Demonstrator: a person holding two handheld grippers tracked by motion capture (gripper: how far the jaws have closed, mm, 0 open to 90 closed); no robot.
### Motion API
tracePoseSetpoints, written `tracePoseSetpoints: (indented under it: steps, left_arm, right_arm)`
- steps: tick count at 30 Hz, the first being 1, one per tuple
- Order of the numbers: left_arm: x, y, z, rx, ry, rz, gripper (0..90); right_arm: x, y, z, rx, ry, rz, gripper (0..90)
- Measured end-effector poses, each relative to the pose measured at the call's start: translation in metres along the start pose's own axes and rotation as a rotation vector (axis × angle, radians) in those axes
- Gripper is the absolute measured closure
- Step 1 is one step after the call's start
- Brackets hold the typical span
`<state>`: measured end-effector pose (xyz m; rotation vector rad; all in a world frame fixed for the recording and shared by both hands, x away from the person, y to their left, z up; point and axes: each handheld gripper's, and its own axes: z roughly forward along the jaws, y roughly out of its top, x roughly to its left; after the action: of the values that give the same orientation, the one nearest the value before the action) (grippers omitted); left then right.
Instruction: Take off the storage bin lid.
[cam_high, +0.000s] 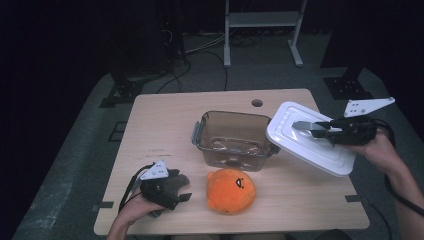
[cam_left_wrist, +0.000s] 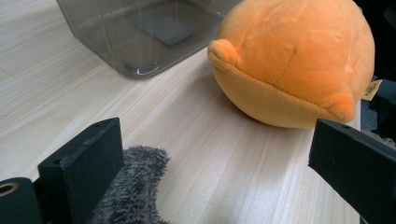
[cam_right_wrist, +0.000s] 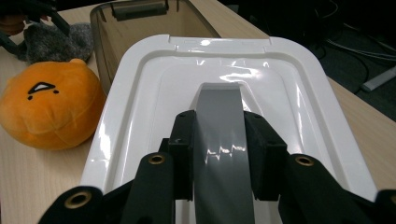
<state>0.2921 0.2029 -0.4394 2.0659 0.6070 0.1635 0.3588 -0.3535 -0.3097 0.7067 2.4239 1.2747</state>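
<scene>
At the right of the high view, the right gripper (cam_high: 320, 131) holds a white plastic lid (cam_high: 306, 142) tilted above the table's right edge, its black jaws closed narrow on the lid's grey handle (cam_right_wrist: 219, 140). In the right gripper view that handle is a smooth, glossy grey strip running up the middle of the frame between the two black pads, which press on it from either side; the lid around it is a glossy rounded rectangle with a raised rim and a stepped, recessed centre that catches the light.

Just left of the lid, at the centre of the high view, a clear smoke-tinted plastic container (cam_high: 234, 140) stands open on the pale wood-grain table (cam_high: 165, 115), squarish with rounded corners and a grey latch on its left end.

In front of it, lower centre, lies a round orange plush toy (cam_high: 230, 191) of soft, short-napped fabric with a small stitched face on top, close to the container but apart from it.

At the lower left, the left gripper (cam_high: 176, 196) rests in a person's hand low over the table. In the left gripper view its matte black, blocky jaws stand wide apart at the bottom corners, with bare table between them; a tuft of shaggy grey plush (cam_left_wrist: 133, 186) lies against the left jaw, and the orange toy sits upper right beyond them.
</scene>
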Motion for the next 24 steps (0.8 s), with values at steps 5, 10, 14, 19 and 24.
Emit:
tracePoseSetpoints:
  steps: [5,10,14,19,24]
  left_arm:
    - [0.000,0.000,0.000,0.006,-0.002,0.002,2.4]
    - [0.000,0.000,0.001,0.006,-0.002,0.001,2.4]
    - [0.000,0.000,0.000,0.005,-0.002,0.002,2.4]
    - [0.000,0.000,0.000,0.007,-0.003,0.003,2.4]
    - [0.000,-0.001,0.001,0.006,-0.005,0.002,2.4]
  right_arm:
    - [-0.002,-0.017,-0.009,0.000,-0.020,0.034,65.5]
    - [-0.002,-0.032,-0.016,0.004,-0.040,0.061,65.5]
    - [-0.003,-0.045,-0.020,0.007,-0.055,0.079,65.6]
    - [-0.002,-0.060,-0.021,0.016,-0.061,0.103,65.5]
    - [-0.001,-0.075,-0.019,0.029,-0.060,0.122,65.5]
